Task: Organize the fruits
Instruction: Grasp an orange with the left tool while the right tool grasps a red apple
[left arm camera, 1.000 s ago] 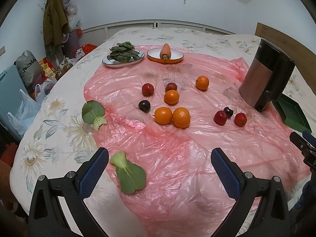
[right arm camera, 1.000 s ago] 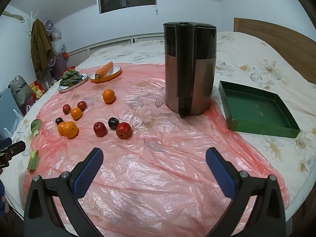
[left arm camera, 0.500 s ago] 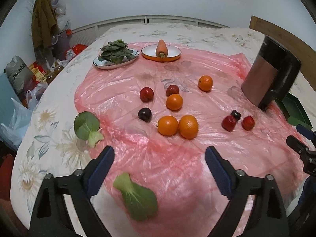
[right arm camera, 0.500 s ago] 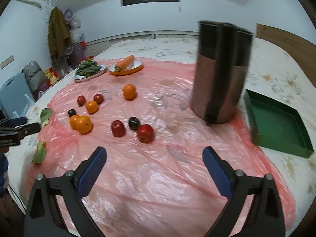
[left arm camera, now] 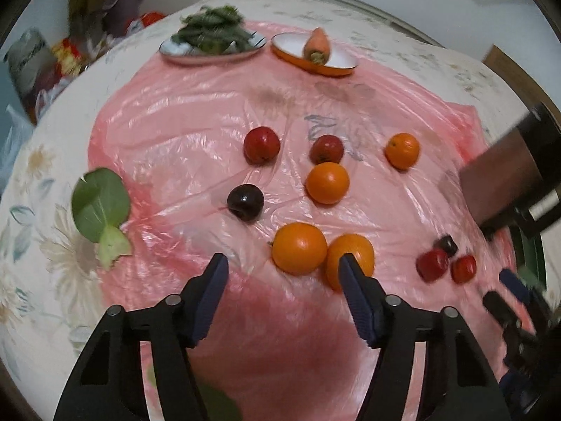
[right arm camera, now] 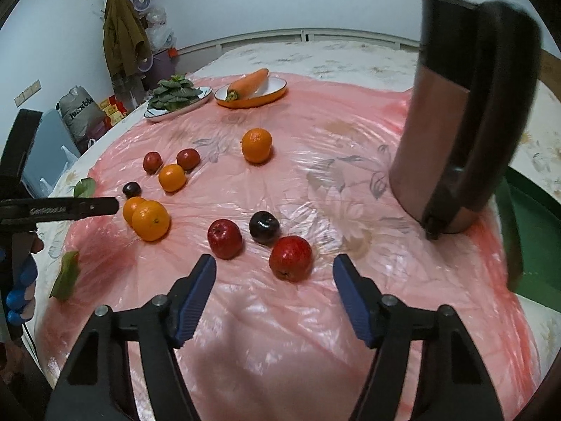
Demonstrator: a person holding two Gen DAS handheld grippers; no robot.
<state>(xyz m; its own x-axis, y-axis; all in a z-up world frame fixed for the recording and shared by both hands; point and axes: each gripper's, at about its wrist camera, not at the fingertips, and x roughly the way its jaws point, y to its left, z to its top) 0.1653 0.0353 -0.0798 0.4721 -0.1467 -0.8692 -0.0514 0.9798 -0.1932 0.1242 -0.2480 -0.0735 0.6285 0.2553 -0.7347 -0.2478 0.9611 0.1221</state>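
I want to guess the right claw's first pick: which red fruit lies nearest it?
The red fruit just ahead of the right claw, right of the dark plum. The other red one lies further left.

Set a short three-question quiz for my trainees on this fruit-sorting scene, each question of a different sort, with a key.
1. True or false: the carrot lies on the same plate as the leafy greens.
2. How many oranges are on the pink plastic sheet?
3. Multiple choice: the right gripper is
A. shut on a red apple
B. open, nothing between its pads, close to a red apple
C. shut on the kettle

Key
1. False: the carrot has its own orange-rimmed dish.
2. Four: a touching pair, one further back, one alone.
3. B. Its jaws have just been closing slightly.
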